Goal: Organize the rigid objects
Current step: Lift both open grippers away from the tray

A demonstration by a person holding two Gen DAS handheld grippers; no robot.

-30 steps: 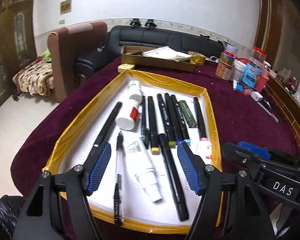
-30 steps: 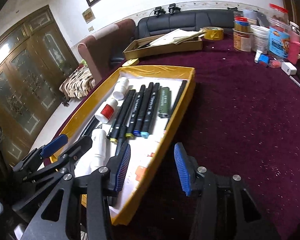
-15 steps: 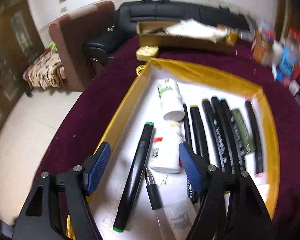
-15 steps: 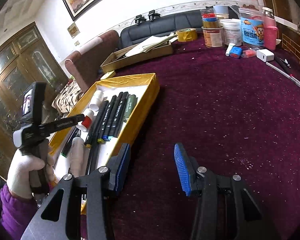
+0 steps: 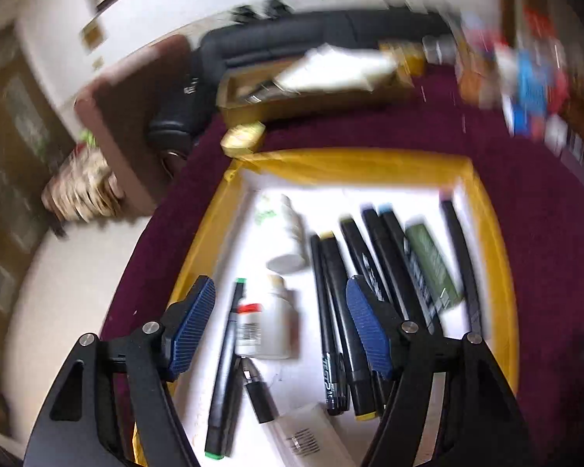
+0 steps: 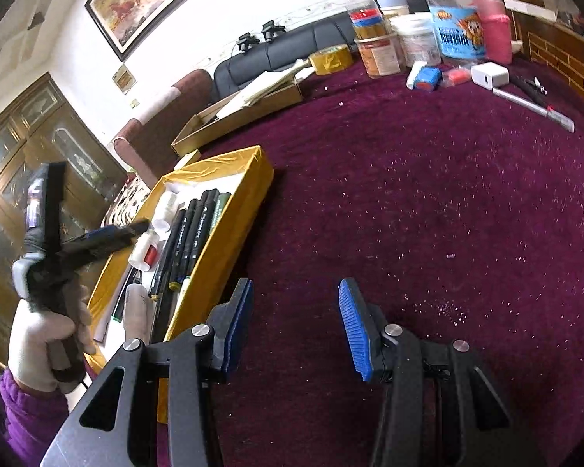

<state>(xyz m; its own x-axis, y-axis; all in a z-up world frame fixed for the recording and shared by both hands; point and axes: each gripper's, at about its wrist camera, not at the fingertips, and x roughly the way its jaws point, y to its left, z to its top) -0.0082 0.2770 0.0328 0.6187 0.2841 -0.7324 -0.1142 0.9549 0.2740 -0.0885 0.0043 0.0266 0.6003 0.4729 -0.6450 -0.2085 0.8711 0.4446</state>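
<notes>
Two grippers' ribbed blue jaws spread, left gripper (image 5: 280, 323) over gold tray (image 5: 498, 241), right gripper (image 6: 294, 325) above velvet tablecloth (image 6: 428, 202).

We hold the black left gripper with blue pads (image 5: 280, 323) wide open; our black right gripper (image 6: 294, 325) is open too.
</notes>
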